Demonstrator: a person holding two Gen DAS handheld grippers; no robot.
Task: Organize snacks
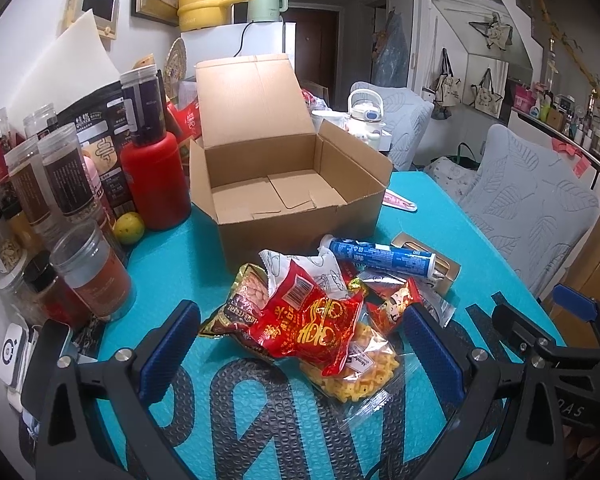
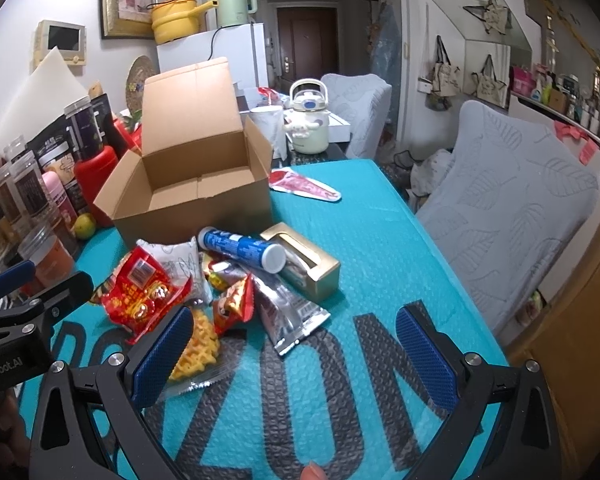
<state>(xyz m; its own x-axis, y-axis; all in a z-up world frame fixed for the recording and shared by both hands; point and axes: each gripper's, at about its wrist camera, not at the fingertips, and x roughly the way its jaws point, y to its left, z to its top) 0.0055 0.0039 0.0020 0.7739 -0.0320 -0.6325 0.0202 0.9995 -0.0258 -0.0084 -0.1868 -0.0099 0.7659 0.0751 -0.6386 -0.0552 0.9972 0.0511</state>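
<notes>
Teal bubble-textured matting covers the tabletop (image 1: 172, 248), on which an empty cardboard box (image 1: 284, 184) is stood with its lid flap raised, just behind a loose heap of snacks. A gold carton (image 2: 312, 268) is seen at the heap's right edge, with a blue tube (image 2: 240, 248) laid across it; both are judged stiff and best taken across their narrow width, though the tube may roll or slip. A red foil bag (image 1: 312, 320) is draped over a clear packet of yellow crisps (image 1: 356, 380), and a silver sachet (image 2: 292, 312) lies flat beside them. These packets are judged light, soft and slippery, the crisps fragile, so a sealed edge or crimped end is thought the safest hold. The left tool (image 1: 300, 348) is held wide apart around the near side of the heap, nothing gripped. The right tool (image 2: 296, 356) is likewise spread, empty, over bare matting.
</notes>
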